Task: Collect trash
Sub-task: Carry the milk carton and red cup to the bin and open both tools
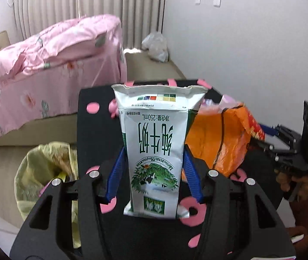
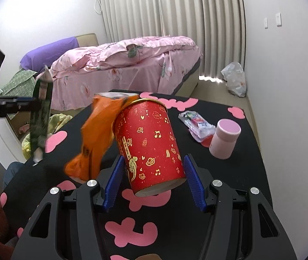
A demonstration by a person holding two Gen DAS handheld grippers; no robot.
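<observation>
Blue pads of left gripper [image 1: 154, 169] clamp milk carton [image 1: 154, 147] above table [image 1: 93, 134].

Flattened white-green milk carton [image 1: 154, 151] upside down; tilted red cup [image 2: 151, 149] with orange wrapper [image 2: 95, 134].

The milk carton [image 1: 154, 149] is white with green lettering, green edges and a leafy green picture. The cup [image 2: 149, 145] is red with small gold symbols. Beside it hangs a plain orange bag [image 2: 97, 134]. The surface [image 2: 236, 184] is black, dotted with pink shapes. The small jar [image 2: 224, 138] is pale pink. The bed [image 2: 132, 65] wears a pink floral cover. The gripper pads [image 1: 116, 173] are blue on black frames.
</observation>
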